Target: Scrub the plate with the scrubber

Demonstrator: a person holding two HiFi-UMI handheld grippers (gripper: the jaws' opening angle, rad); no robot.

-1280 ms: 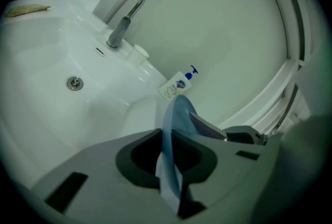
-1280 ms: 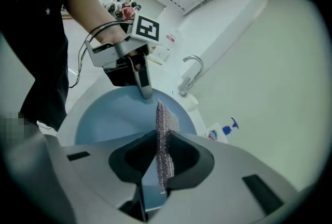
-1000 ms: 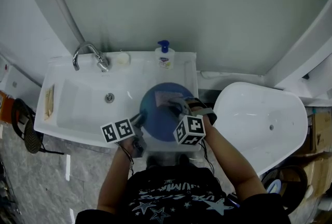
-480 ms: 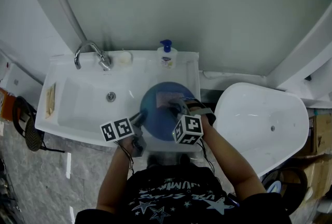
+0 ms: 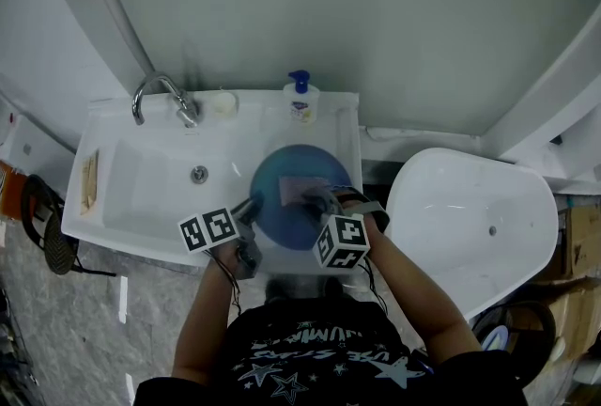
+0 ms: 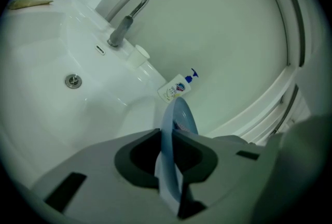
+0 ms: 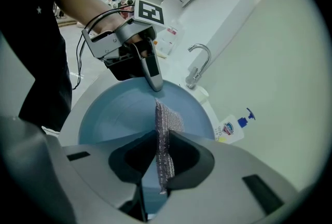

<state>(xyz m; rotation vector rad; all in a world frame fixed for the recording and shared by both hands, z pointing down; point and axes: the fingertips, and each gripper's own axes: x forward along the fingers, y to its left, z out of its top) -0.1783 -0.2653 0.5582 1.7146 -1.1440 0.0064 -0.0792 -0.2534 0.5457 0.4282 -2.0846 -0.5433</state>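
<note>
Plate (image 5: 277, 211): sitting blue face up over the right end of the sink (image 5: 141, 193), level with the soap bottle (image 5: 301, 101) behind it; not showing clearly whether resting on the basin edge or being held free of it. Pinching the near-left rim with the left gripper (image 5: 252, 207), jaws pressing together on the thin edge standing straight up between them in the left gripper view. Clamping the scrubber (image 7: 167, 123) edgewise in the right gripper (image 5: 315, 201), jaws squeezing the near part of the mesh pad and laying the far part against the plate's face, about mid-plate.

Compared with a second ago: dragging the scrubber a short way back from the far part of the face toward the middle, and bringing the right gripper's marker cube slightly nearer the body. Keeping the left gripper almost where it was, so steadying the plate, not turning it.

Most likely pulling through one stroke, with scrubbing well under way. Probably needing more passes across the left and right of the face. Risking the plate twisting in that narrow rim pinch under the drag.
</note>
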